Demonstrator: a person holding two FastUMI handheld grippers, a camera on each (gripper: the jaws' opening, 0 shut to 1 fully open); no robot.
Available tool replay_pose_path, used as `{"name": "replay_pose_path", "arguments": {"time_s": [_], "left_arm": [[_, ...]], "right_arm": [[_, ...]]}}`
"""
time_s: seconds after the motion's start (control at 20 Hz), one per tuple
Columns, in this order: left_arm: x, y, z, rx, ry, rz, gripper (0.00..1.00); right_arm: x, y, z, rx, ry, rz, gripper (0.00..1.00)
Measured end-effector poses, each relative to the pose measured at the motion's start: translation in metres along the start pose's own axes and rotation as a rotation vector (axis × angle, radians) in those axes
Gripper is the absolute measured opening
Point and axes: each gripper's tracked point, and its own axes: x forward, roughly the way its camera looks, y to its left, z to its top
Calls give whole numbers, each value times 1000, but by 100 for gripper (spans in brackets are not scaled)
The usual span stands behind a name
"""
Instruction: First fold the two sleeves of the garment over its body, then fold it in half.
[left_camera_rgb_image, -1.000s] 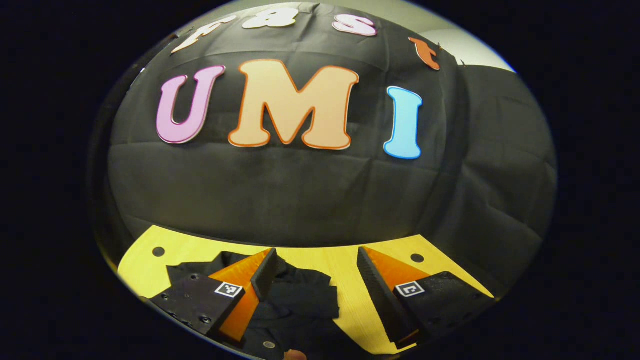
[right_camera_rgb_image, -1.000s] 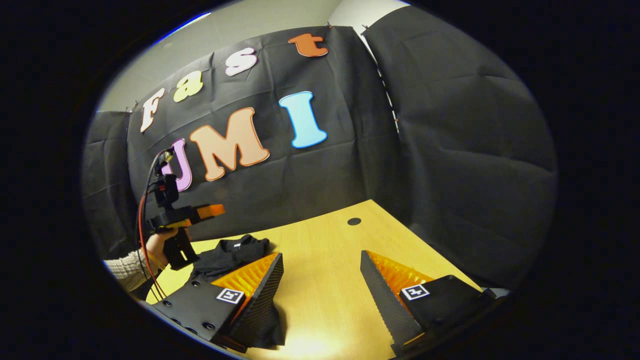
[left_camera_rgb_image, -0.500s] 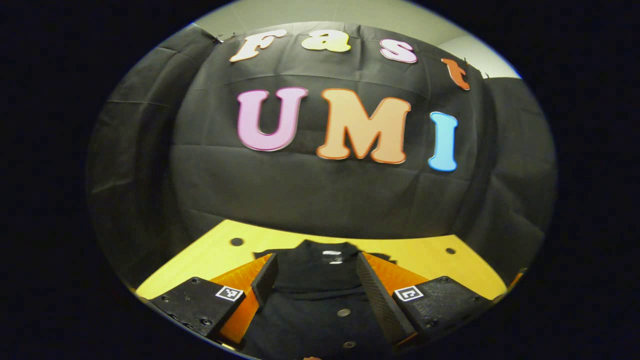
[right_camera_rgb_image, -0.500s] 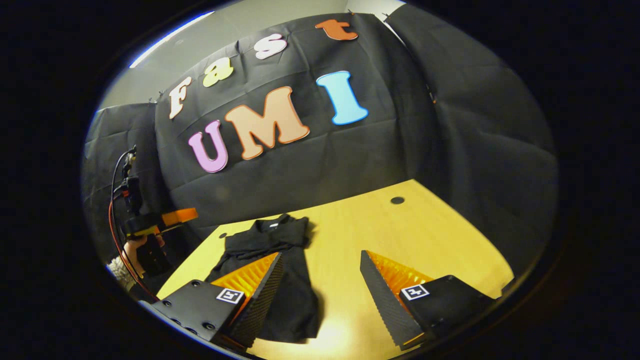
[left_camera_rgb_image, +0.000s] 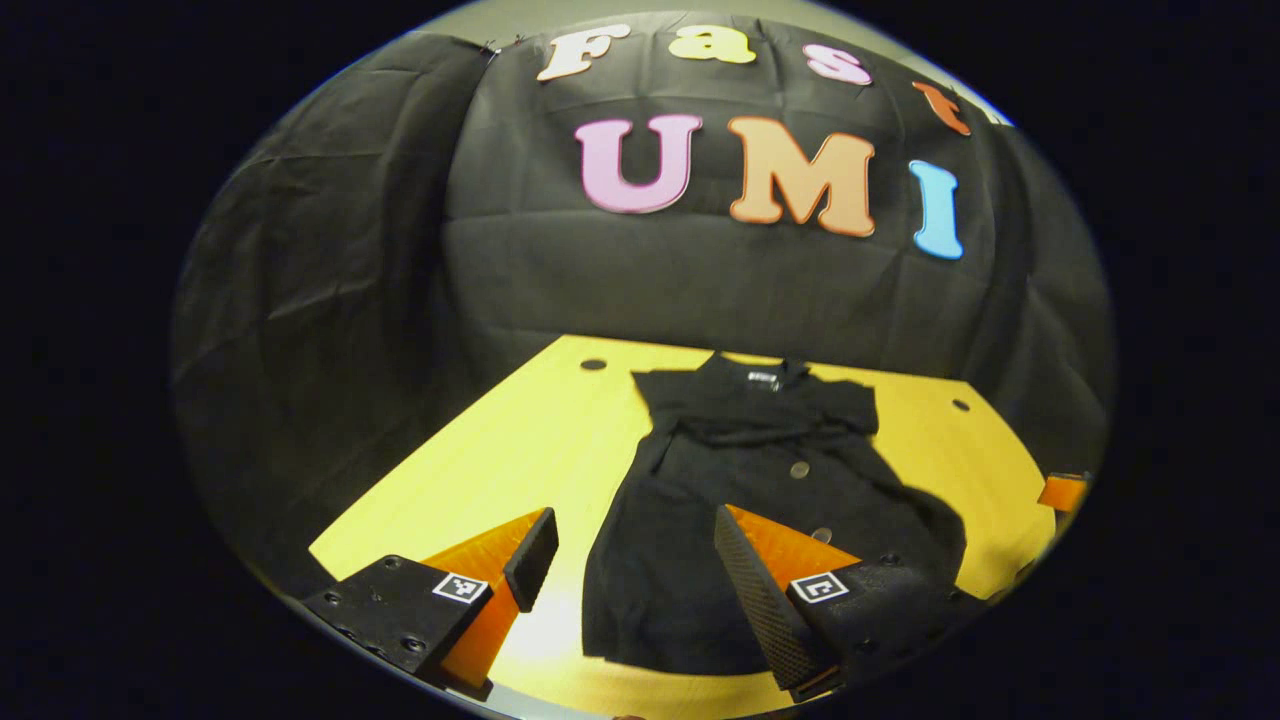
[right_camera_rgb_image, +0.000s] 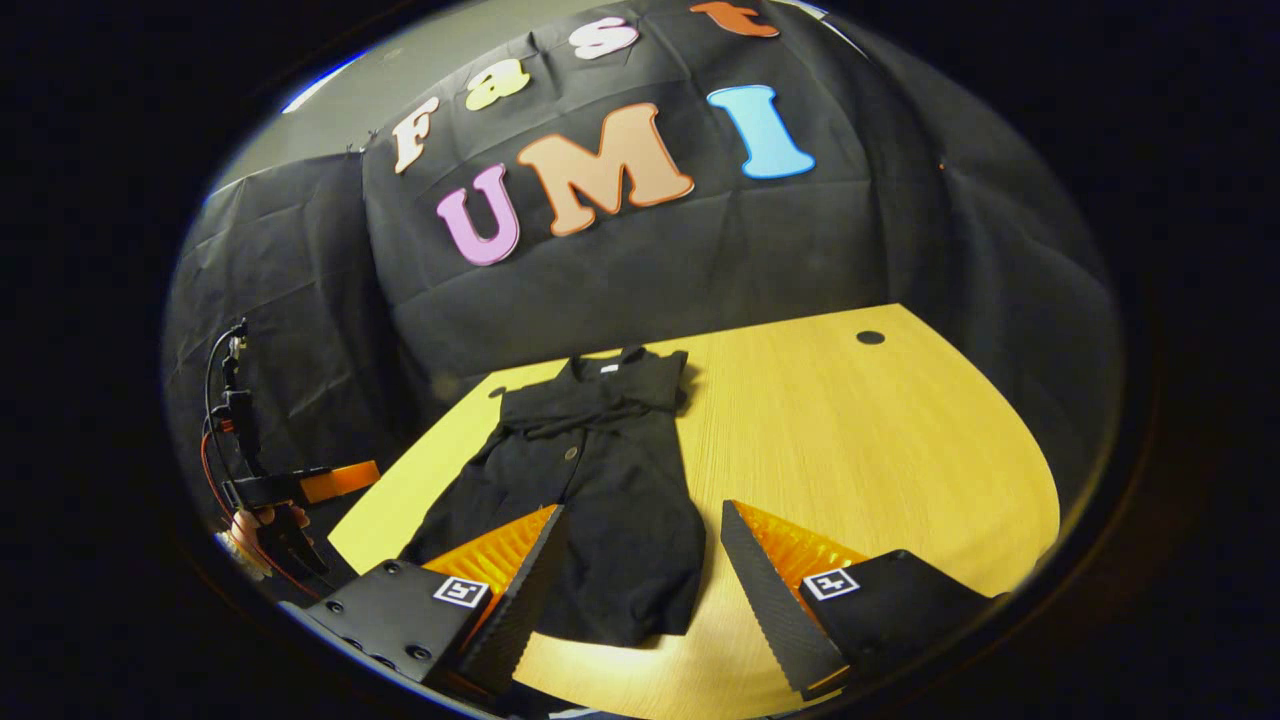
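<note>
A black buttoned garment (left_camera_rgb_image: 760, 470) lies flat on the yellow table (left_camera_rgb_image: 520, 450), collar toward the far wall, hem toward me. Folded cloth, apparently the sleeves, lies in a band across its chest (left_camera_rgb_image: 765, 428). My left gripper (left_camera_rgb_image: 632, 530) hovers open above the hem's left corner, touching nothing. The right gripper view has the same garment (right_camera_rgb_image: 590, 470) lengthwise. My right gripper (right_camera_rgb_image: 643, 518) stands open over the hem end, nothing between its fingers. The left gripper (right_camera_rgb_image: 300, 485), held in a hand (right_camera_rgb_image: 255, 525), shows at the far left, off the table's edge.
The black cloth wall closes the table's far and side edges. Small round holes (left_camera_rgb_image: 593, 364) (right_camera_rgb_image: 870, 337) mark the tabletop near its back corners. Bare table (right_camera_rgb_image: 880, 450) stretches right of the garment. An orange part of the other gripper (left_camera_rgb_image: 1062, 491) shows at the right edge.
Both grippers have drawn back and up from the collar end toward the near edge, staying open. The whole garment has come into both views; it lies still.
</note>
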Motion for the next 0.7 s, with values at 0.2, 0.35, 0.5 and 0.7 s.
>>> {"name": "replay_pose_path", "arguments": {"time_s": [0.2,0.35,0.5,0.7], "left_arm": [[1,4,-66,-4,178,8,94],[2,5,-81,-9,223,-5,96],[8,-5,-100,2,254,-18,96],[14,-5,-122,-23,314,-21,96]], "right_arm": [[16,4,-40,-15,132,-2,98],[23,12,-54,-26,183,12,98],[33,13,-67,-21,218,14,99],[42,15,-79,24,253,17,98]]}}
